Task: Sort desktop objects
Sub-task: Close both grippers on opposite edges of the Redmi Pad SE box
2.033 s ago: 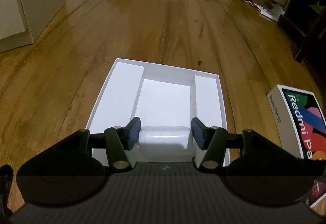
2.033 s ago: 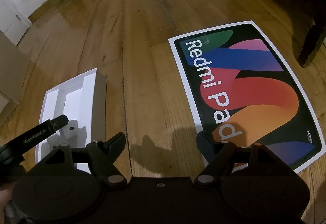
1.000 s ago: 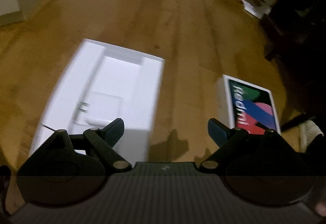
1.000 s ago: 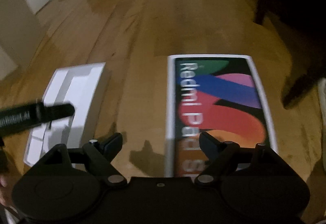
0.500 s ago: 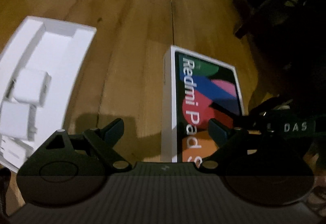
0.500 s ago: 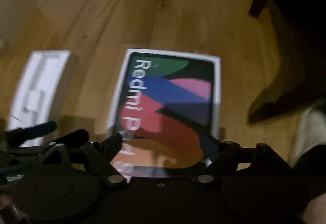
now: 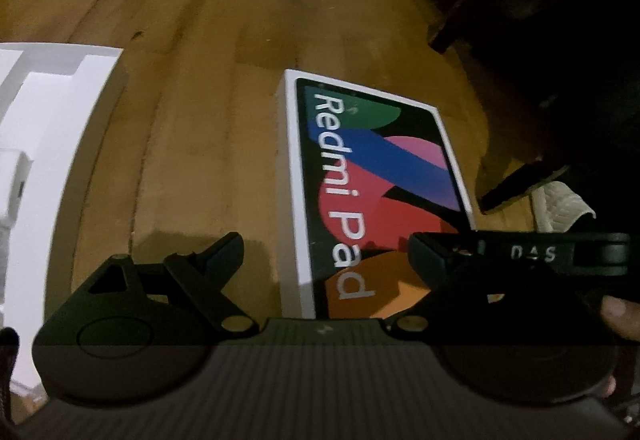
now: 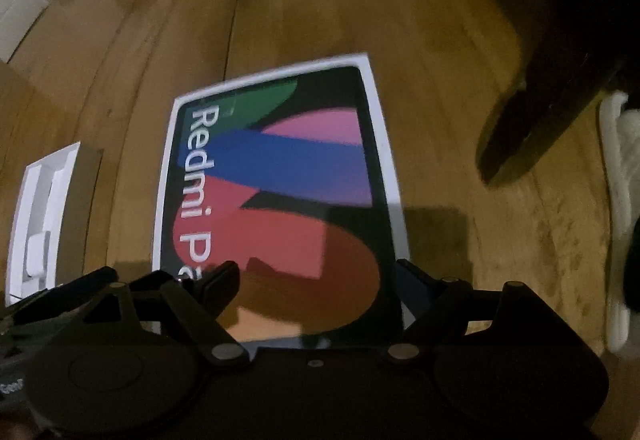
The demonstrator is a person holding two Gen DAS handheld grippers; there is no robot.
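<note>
Both my grippers had swung off the white tray and onto the Redmi Pad lid, lying flat on the wood floor to the tray's right. Left gripper had dropped the white charger in the tray; now wide open, empty. Right gripper also open, empty, straddling the lid's near edge. Likely next: lift the lid onto the tray.

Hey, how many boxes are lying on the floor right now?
2. The Redmi Pad box lies lid-up on the wooden floor ahead of both open grippers; the open white box sits to its left, partly cut off. Others may be out of frame.
</note>
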